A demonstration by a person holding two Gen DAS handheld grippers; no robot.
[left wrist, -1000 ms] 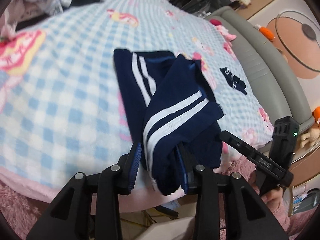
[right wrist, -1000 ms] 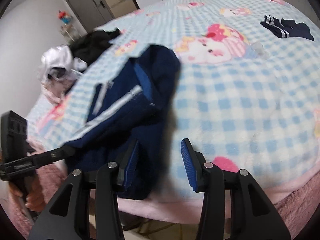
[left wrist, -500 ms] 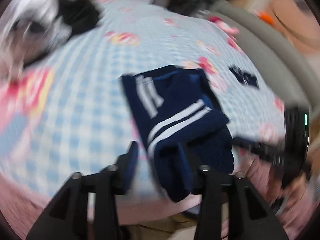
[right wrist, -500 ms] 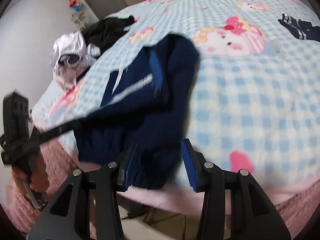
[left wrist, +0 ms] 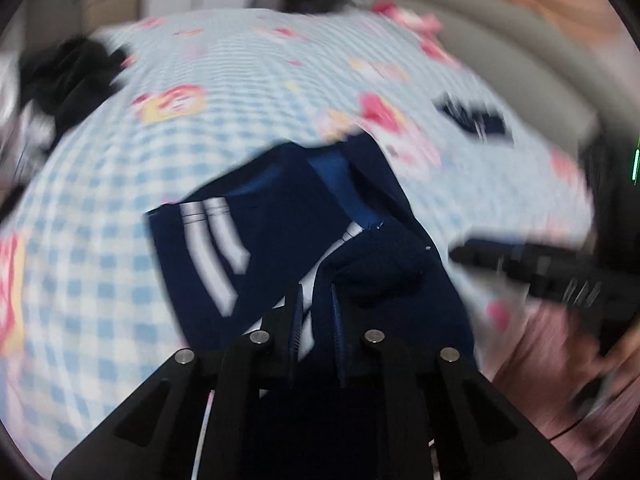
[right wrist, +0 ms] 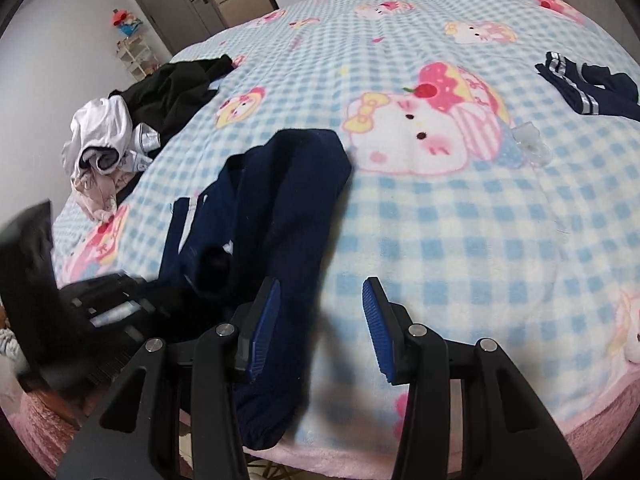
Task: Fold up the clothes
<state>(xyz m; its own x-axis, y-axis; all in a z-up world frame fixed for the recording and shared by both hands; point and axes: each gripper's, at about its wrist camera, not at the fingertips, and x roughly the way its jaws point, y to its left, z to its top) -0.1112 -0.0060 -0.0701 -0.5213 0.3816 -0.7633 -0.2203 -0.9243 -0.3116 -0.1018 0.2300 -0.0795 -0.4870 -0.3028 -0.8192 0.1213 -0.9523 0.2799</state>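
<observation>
A navy garment with white stripes [left wrist: 280, 240] lies bunched on the blue checked blanket [left wrist: 120, 200] near the bed's front edge. My left gripper [left wrist: 316, 320] is closing, and its jaws pinch a fold of the navy cloth between the pads. This view is blurred by motion. In the right wrist view the same navy garment [right wrist: 288, 200] stretches away from the edge. My right gripper [right wrist: 320, 320] stands open above it, its left pad [right wrist: 262, 320] over the cloth and nothing gripped. The left gripper's black body [right wrist: 100, 312] shows at the left.
A black garment [right wrist: 172, 92] and a white one [right wrist: 100, 136] are heaped at the far left of the bed. A small navy striped piece [right wrist: 588, 88] lies at the far right. A pink fuzzy border [right wrist: 600, 440] runs along the bed's front edge. A grey padded frame [left wrist: 500, 60] lies beyond.
The left jaws went from wide apart around the garment's hanging end to nearly together on it, and the left view swung. The right gripper moved forward over the bed, its opening unchanged.
</observation>
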